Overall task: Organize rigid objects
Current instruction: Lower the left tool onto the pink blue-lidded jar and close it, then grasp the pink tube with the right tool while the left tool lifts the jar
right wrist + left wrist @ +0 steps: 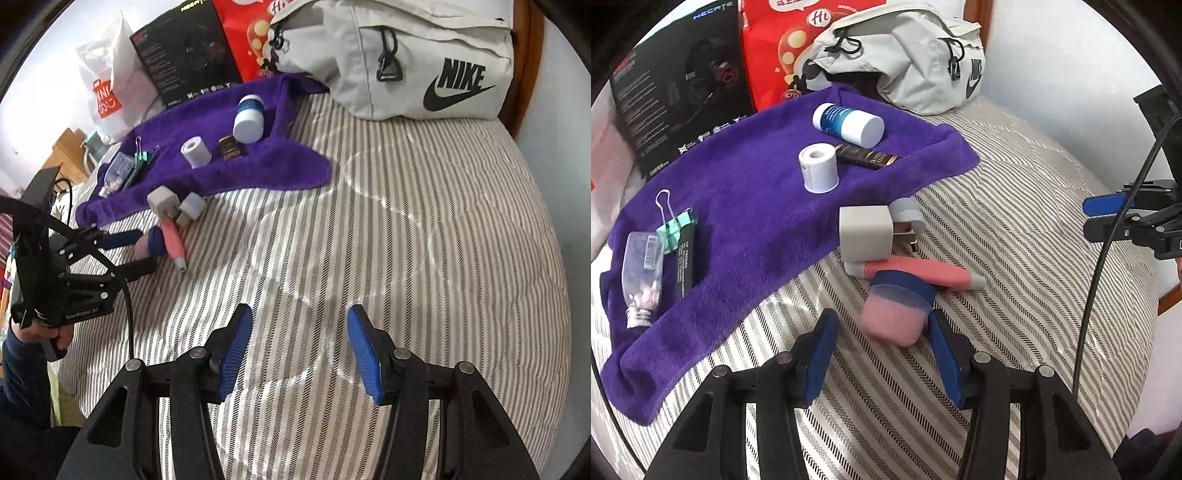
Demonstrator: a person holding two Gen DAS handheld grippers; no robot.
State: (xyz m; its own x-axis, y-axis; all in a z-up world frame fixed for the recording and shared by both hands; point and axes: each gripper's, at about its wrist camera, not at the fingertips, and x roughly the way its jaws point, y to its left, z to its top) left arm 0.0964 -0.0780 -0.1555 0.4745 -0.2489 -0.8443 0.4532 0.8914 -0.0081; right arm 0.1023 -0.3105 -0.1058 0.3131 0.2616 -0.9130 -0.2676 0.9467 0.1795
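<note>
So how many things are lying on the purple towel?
5: white-capped bottle at the far end, dark tube beside it, white roll nearby, clear bottle and binder-clipped black item at the near end. More could be hidden.

The left wrist view looks down close over the bed [1015,258] toward the purple towel [746,206] at 11 o'clock; the right wrist view stands farther back, facing the same towel [258,155] and grey bag [406,62] at 12 o'clock

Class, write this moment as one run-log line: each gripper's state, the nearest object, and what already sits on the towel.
left gripper: open, at pink jar | right gripper: open, over bare bedspread | purple towel: white bottle, tape roll, binder clip
</note>
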